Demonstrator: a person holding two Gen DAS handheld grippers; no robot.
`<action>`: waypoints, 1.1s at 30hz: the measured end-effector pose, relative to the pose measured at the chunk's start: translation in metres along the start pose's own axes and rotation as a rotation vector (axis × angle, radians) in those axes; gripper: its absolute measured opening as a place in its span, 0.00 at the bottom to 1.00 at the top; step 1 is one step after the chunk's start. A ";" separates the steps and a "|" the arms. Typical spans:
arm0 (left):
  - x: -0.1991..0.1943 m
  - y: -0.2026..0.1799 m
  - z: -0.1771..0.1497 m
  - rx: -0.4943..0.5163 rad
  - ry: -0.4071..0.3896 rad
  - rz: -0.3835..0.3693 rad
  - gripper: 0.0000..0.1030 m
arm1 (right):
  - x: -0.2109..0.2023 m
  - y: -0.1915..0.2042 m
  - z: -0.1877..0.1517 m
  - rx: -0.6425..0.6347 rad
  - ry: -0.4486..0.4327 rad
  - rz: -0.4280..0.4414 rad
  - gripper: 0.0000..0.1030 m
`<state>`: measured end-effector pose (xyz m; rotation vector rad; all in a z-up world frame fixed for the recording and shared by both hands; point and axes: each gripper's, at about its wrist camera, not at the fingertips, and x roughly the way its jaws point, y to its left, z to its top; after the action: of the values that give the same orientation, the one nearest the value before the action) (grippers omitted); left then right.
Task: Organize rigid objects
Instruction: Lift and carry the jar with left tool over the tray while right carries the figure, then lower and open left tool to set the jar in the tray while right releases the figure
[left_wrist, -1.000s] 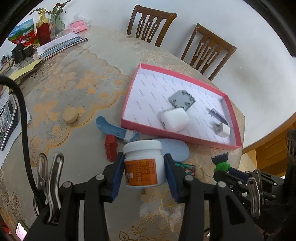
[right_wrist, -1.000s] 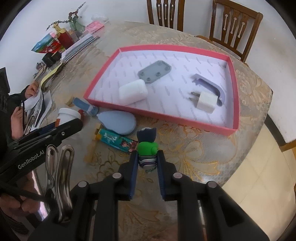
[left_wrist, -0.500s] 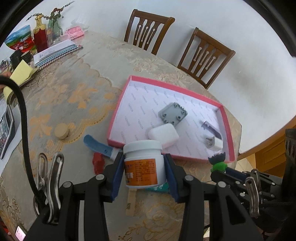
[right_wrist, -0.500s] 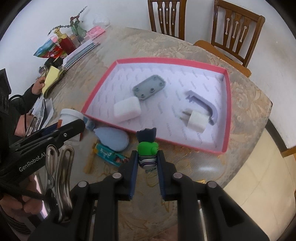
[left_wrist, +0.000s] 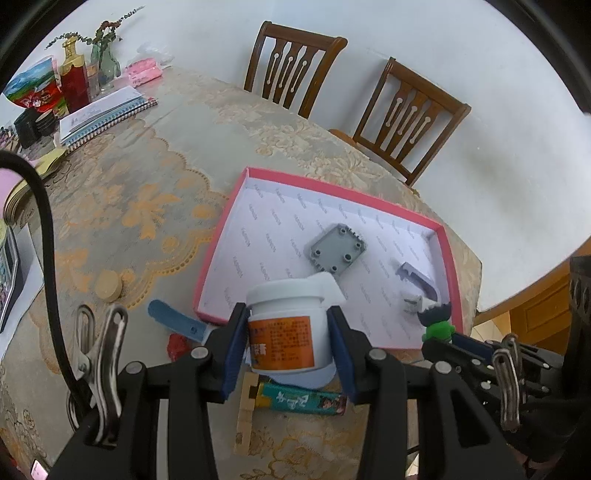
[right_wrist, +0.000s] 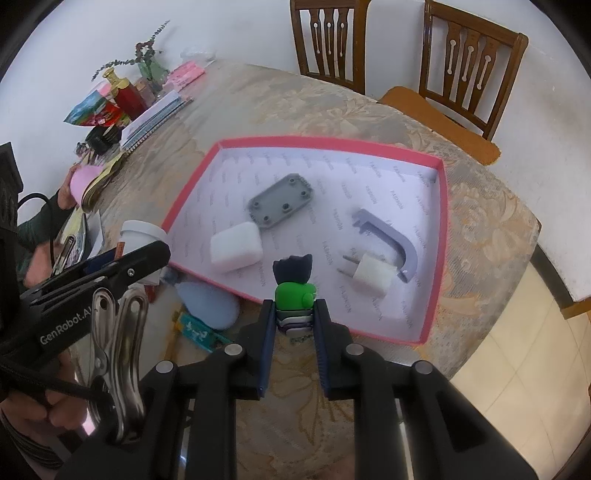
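Fingers first: our left gripper (left_wrist: 288, 343) has its blue pads clamped on a white plastic jar with an orange label (left_wrist: 286, 328), and our right gripper (right_wrist: 294, 325) is pinched tight on a small green toy figure with a dark spiky head (right_wrist: 294, 286). Both are held up near the front edge of the pink-rimmed shallow cardboard box (right_wrist: 443, 206), which already holds a few bits. Risk-wise, we reckon the jar could clip that rim or land on the white rounded case (right_wrist: 236, 248), and the two grippers are close enough to bump. Underneath is a floral beige tablecloth (left_wrist: 147, 155), cluttered at the far end, with wooden chairs (left_wrist: 291, 66) against a white wall.
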<state>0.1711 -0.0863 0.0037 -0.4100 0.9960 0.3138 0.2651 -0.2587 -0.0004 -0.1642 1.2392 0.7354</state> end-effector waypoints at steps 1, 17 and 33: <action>0.001 -0.001 0.002 0.002 -0.001 0.000 0.44 | 0.001 -0.001 0.002 0.002 0.000 0.000 0.20; 0.022 -0.013 0.027 0.021 0.002 0.018 0.44 | 0.011 -0.024 0.024 0.023 -0.003 -0.007 0.20; 0.070 -0.030 0.054 0.032 0.040 0.040 0.44 | 0.027 -0.061 0.054 0.068 -0.015 -0.040 0.20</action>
<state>0.2598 -0.0826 -0.0248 -0.3691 1.0479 0.3268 0.3476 -0.2680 -0.0224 -0.1273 1.2419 0.6578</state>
